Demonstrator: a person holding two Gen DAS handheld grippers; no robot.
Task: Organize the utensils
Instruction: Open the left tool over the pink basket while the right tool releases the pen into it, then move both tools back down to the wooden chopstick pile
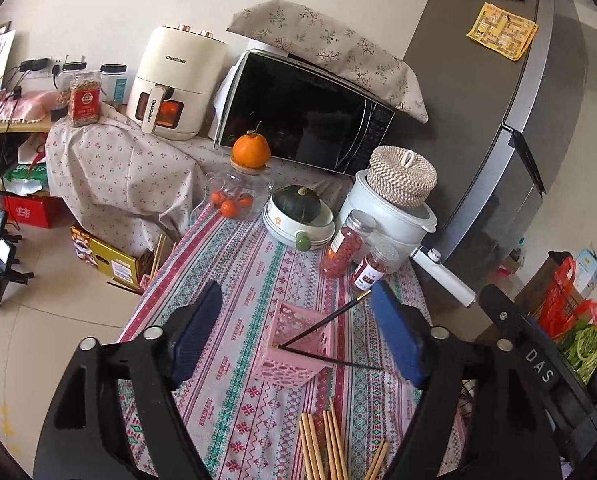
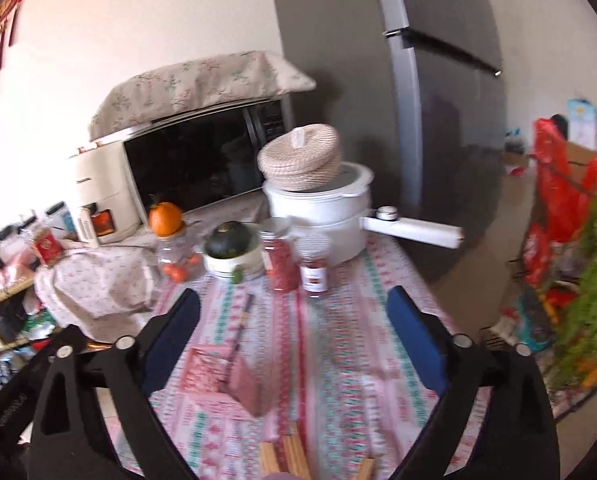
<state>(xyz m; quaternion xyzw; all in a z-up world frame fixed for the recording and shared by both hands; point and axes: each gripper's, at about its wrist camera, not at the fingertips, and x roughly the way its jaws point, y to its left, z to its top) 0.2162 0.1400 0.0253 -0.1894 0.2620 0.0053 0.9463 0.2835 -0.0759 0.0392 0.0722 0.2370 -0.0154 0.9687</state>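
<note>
Kitchen table (image 1: pixel 258 280): both grippers wide open, empty. Pink basket (image 1: pixel 294 344) holds two black chopsticks (image 1: pixel 322 320). Next: pinch wooden chopsticks (image 1: pixel 330 444) mid-length, drop in tip-first.

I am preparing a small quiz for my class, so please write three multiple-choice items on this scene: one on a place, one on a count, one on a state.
1. Where do the pale wooden chopsticks lie?
A. on the patterned tablecloth, nearer the camera than the pink perforated plastic basket
B. inside the basket
C. on the microwave

2. How many black chopsticks stick out of the basket?
A. none
B. two
C. five

3. How is the left gripper?
A. shut on a jar
B. shut on a chopstick
C. open, holding nothing

Answers: 1 A, they rest on the cloth; 2 B, two dark sticks cross there; 3 C, its blue pads stand wide apart.
</note>
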